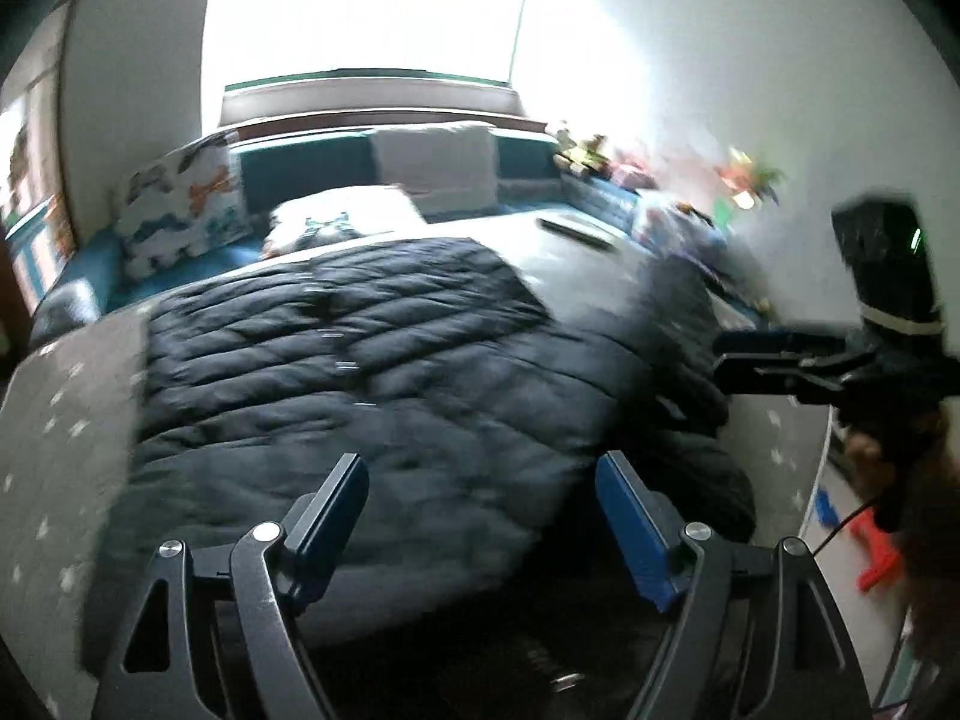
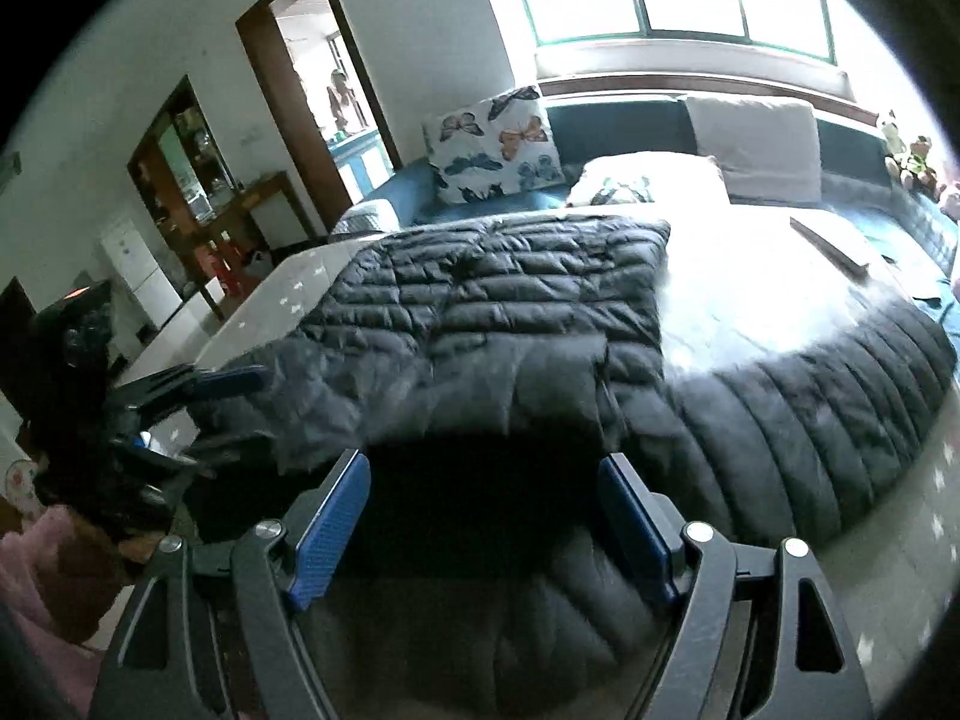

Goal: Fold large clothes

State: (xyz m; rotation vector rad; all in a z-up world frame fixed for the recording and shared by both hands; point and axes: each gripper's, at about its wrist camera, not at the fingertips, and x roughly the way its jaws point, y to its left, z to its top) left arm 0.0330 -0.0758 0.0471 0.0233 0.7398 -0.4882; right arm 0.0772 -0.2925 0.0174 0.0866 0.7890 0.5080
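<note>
A large black quilted puffer coat (image 1: 372,360) lies spread on the bed, its hem toward the pillows; it also shows in the right wrist view (image 2: 510,312), with one sleeve (image 2: 810,396) stretched out to the right. My left gripper (image 1: 483,480) is open and empty, just above the coat's near end. My right gripper (image 2: 483,480) is open and empty over the coat's near edge. In the left wrist view the right gripper (image 1: 750,360) hangs at the coat's right side. In the right wrist view the left gripper (image 2: 234,408) is at the coat's left edge, open.
The grey star-print bedsheet (image 1: 54,456) covers the bed. Butterfly pillow (image 2: 498,144), white pillows (image 2: 750,144) and a flat dark object (image 2: 828,246) lie toward the head. Toys (image 1: 600,162) line the right wall. A cabinet (image 2: 192,180) and doorway (image 2: 324,72) stand left.
</note>
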